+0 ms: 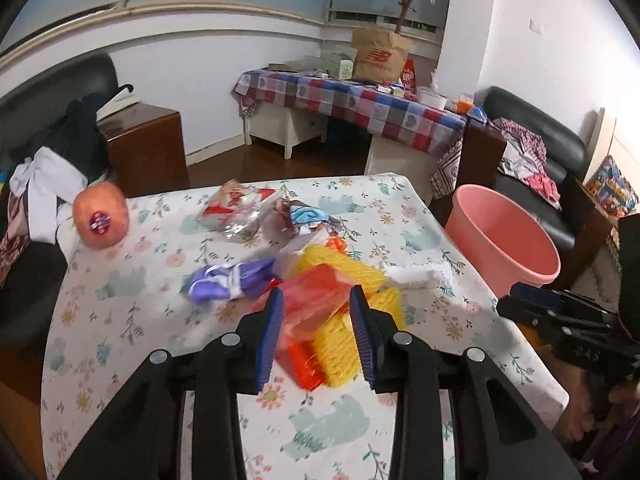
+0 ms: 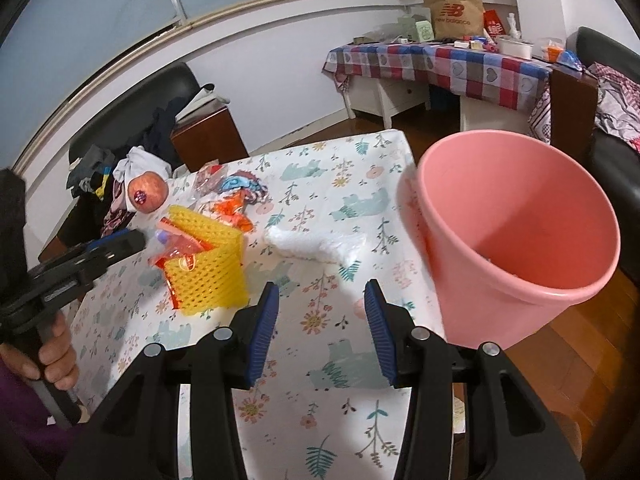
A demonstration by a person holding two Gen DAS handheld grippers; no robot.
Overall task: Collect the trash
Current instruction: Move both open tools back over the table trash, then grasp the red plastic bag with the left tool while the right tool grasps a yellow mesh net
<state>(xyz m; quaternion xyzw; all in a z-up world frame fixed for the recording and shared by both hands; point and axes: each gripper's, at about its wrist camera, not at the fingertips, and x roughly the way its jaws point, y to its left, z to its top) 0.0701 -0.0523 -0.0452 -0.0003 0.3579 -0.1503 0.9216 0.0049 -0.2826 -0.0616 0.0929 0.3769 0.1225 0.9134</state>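
At table edge: pink bin, touching.

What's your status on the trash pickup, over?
Left gripper open around the red wrapper, pads not clearly pressing. Right gripper open, empty above the table. Pink bin at the table's edge. Nothing blocking.

paper bag | "new balance" + NB logo | no other text legible
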